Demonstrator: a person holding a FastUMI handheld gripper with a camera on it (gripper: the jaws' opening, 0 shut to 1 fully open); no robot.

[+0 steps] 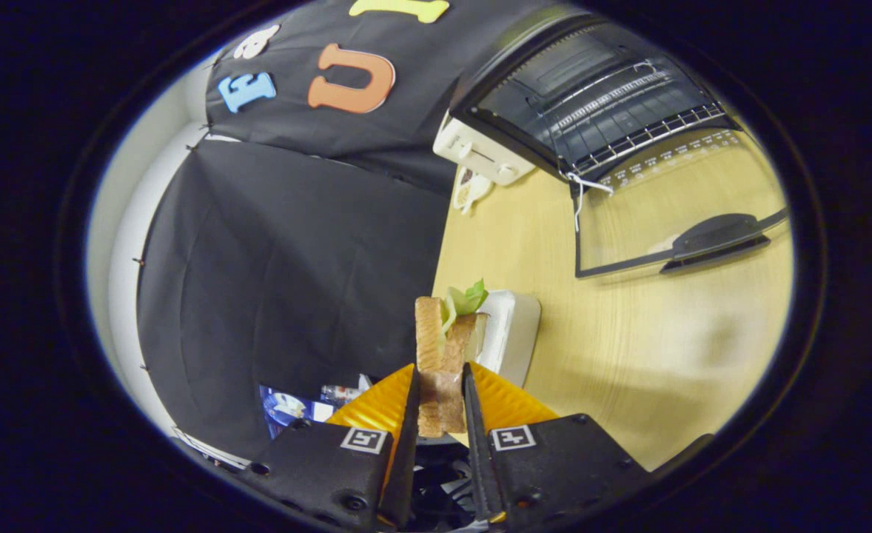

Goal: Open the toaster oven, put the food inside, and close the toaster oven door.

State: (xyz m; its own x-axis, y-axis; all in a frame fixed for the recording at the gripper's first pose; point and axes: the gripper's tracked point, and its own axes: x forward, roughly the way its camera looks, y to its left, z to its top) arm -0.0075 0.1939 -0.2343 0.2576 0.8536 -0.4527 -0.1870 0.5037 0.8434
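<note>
The toaster oven (591,96), a black-framed box with a cream control panel and knobs on its left side, stood at the far right of the pale wooden tabletop (628,355) with its door already down. That glass door (673,215), edged in dark metal and carrying a black handle at its near rim, lay flat on the table toward the viewer, which left the mouth of the oven clear. A wire rack (628,111) was seen inside, a fit shelf for the food.

The food, a toasted brown sandwich with green lettuce (443,355) showing at its top, stood on edge between the fingers of the gripper (442,414). Both fingers pressed against its crusts, one on each side, so the hold was a firm clamp; the upright grip kept the filling from sliding out. The sandwich was held clear of the table, well apart from the oven and to its near left.

A white rectangular foam tray (510,333) rested on the table just beyond and right of the sandwich, in my judgement its place of rest before lifting.

Opening appeared complete; carrying the sandwich to the rack and shutting the door remained.
</note>
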